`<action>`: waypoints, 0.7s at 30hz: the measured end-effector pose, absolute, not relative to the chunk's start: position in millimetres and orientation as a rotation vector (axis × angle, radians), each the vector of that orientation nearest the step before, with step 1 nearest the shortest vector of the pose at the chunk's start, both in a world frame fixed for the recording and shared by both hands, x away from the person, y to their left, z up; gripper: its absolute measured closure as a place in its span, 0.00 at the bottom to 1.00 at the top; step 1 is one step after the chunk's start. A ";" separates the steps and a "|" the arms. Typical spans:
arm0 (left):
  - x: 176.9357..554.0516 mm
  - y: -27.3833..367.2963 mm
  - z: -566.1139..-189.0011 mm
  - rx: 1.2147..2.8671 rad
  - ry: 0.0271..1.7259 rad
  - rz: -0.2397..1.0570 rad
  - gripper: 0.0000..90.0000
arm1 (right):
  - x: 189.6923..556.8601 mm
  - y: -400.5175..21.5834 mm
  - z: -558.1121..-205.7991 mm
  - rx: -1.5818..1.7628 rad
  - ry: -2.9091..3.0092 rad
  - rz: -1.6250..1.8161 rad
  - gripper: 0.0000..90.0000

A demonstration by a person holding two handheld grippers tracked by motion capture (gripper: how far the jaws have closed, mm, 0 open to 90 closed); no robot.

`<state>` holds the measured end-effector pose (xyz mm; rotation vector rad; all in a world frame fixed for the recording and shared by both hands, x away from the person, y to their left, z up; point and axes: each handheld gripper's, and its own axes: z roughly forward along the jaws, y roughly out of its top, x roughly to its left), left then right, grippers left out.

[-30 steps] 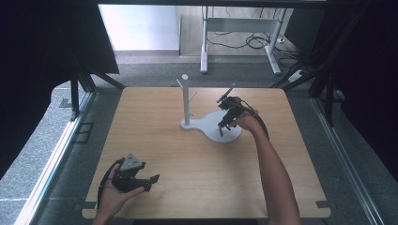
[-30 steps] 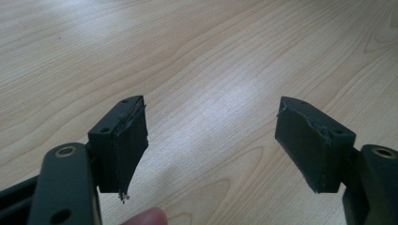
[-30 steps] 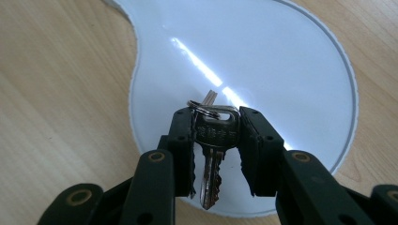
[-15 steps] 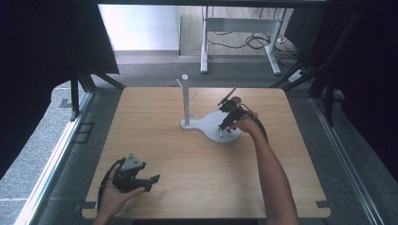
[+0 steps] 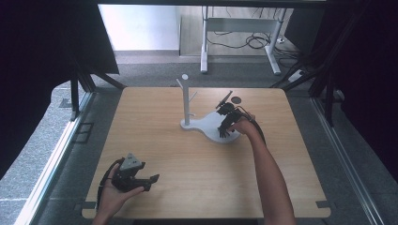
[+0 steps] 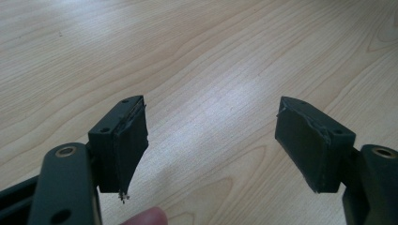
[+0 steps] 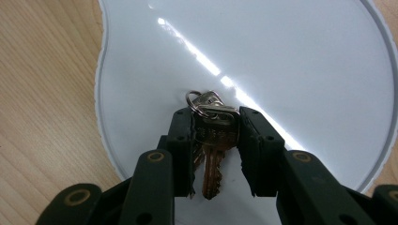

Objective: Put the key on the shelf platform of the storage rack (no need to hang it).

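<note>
The right gripper point(image 7: 216, 140) is clamping a bunch of brass and silver keys point(image 7: 212, 136) on a ring over the glossy white stand base point(image 7: 305, 61); the left gripper point(image 6: 211, 140) is gaping open above the counter point(image 6: 187, 47).

Daylight enters from beyond the table's far edge; dark surrounds on both sides. Bright glare streak crosses the white tray point(image 7: 291, 56) just ahead of the right gripper point(image 7: 216, 140). Soft sheen on wood between the left gripper point(image 6: 211, 140) jaws. High view slightly soft; near jaw bases blurred.
</note>
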<state>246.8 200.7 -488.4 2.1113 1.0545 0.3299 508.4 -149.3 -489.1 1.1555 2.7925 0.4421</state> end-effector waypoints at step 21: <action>246.6 200.7 -488.0 2.111 1.056 0.332 0.29 | 501.3 -156.4 -476.8 1.180 2.739 0.520 0.51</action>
